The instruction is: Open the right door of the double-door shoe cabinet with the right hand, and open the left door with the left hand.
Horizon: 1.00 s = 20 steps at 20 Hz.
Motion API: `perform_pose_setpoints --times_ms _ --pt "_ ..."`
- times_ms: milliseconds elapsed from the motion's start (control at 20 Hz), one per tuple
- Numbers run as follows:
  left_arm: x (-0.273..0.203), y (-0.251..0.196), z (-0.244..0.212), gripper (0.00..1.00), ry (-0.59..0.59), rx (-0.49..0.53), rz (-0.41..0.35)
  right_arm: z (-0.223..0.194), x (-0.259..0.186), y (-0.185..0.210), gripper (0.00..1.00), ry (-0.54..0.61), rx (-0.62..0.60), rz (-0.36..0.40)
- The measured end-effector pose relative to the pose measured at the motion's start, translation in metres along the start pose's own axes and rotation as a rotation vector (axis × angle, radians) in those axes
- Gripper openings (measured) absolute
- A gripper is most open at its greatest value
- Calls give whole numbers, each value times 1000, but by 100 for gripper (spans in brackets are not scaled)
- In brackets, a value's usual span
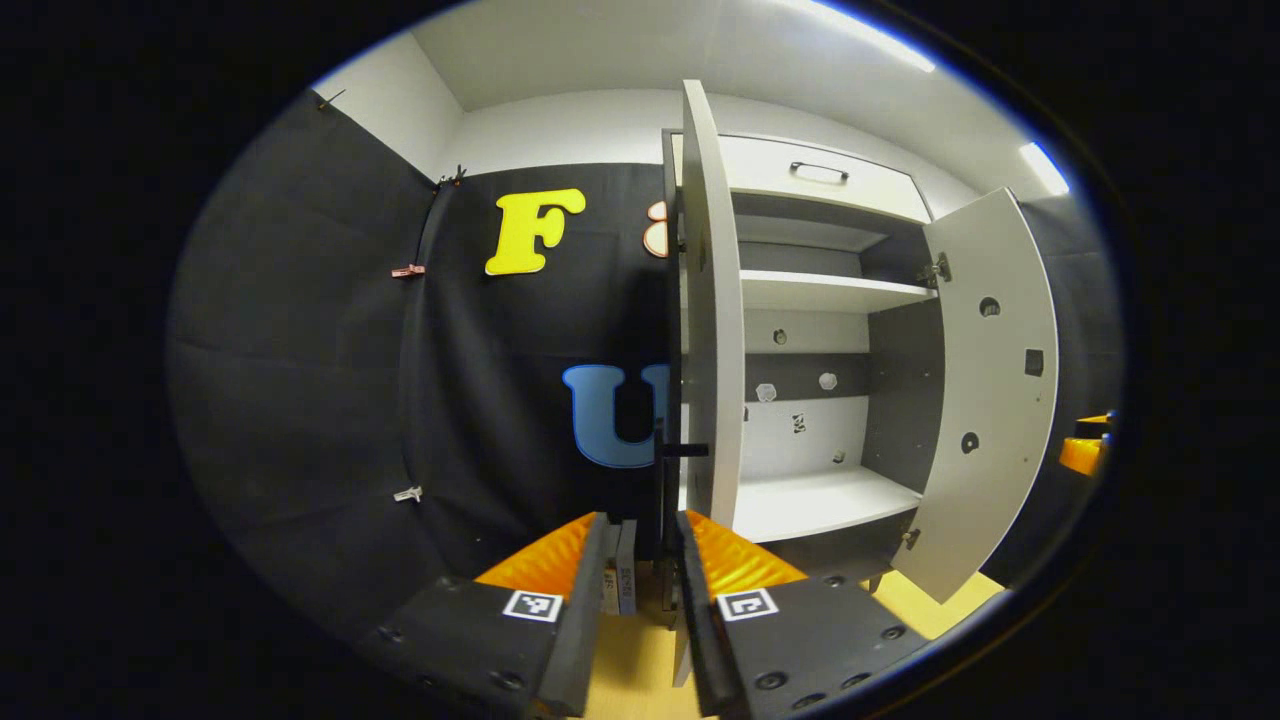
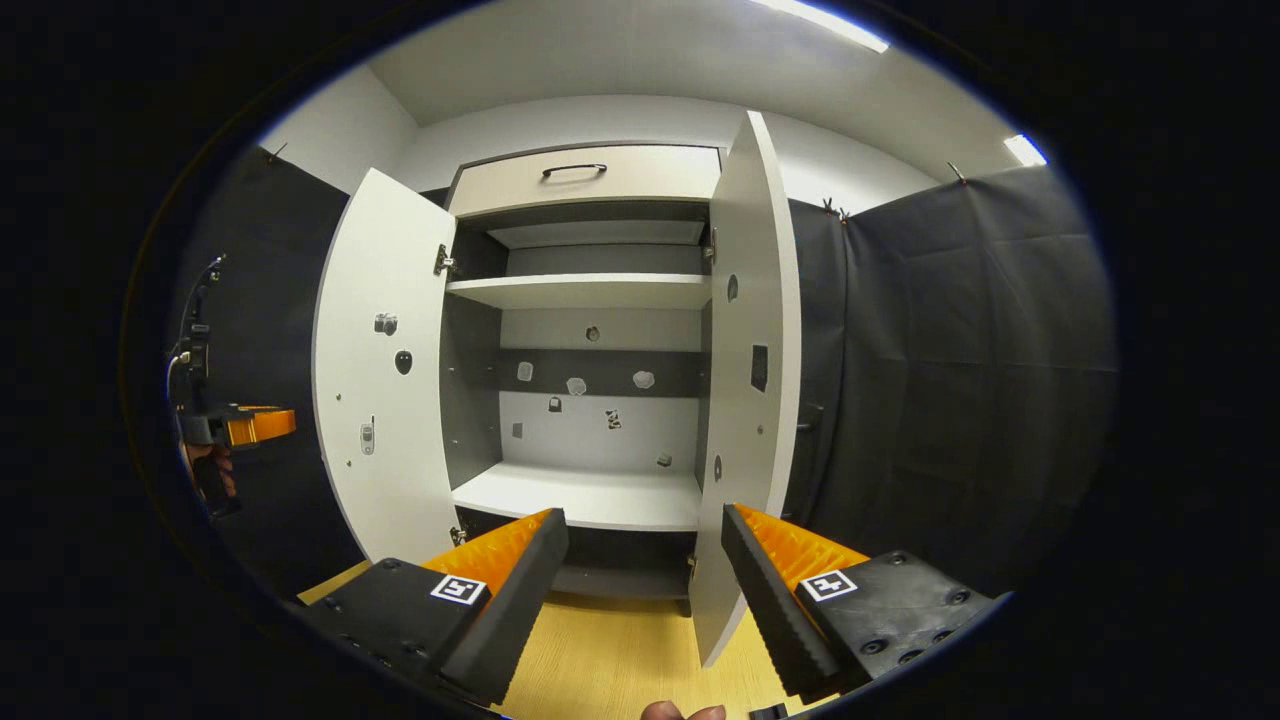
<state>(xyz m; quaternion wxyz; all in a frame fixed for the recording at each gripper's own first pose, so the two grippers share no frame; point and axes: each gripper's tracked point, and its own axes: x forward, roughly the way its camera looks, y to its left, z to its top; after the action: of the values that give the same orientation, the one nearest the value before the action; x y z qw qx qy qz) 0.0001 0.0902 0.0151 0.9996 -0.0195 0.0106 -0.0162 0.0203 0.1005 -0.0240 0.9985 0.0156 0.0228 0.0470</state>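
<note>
Both doors of the shoe cabinet (image 2: pixel 585 290) stand swung open. In the left gripper view the left door (image 1: pixel 712 330) is edge-on straight ahead, with its dark handle (image 1: pixel 684 450) just past my left gripper (image 1: pixel 640 560). The fingers stand a little apart; the door's lower edge runs down beside the right finger (image 1: pixel 700 610). The right door (image 1: pixel 990 400) hangs open farther off. In the right gripper view my right gripper (image 2: pixel 640 550) is wide open and holds nothing. The right door (image 2: pixel 750 400) is just ahead of it, and the left door (image 2: pixel 375 400) is open at the left.
Inside the cabinet are bare white shelves (image 2: pixel 580 495), and a drawer with a dark handle (image 2: pixel 575 170) sits on top. Light wood floor (image 2: pixel 620 660) lies below. A hand holds the left gripper (image 2: pixel 240 425) just beyond the left door's free edge. The right gripper (image 1: pixel 1085 450) shows at the far right.
</note>
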Motion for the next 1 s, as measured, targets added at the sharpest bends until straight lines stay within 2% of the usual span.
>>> perform_pose_setpoints --times_ms 250,300,500,1000 --pt "-19 -19 -3 92 4 25 1 3 4 3 98 -8 -3 1" --pt "-23 -24 -2 95 -6 27 -3 4 5 3 98 -9 -3 -1" --pt "-39 -43 -3 93 -19 21 -5 5 6 5 98 -13 8 -2" --pt "-55 -89 4 95 -45 10 -23 15 0 3 98 -39 16 -4"
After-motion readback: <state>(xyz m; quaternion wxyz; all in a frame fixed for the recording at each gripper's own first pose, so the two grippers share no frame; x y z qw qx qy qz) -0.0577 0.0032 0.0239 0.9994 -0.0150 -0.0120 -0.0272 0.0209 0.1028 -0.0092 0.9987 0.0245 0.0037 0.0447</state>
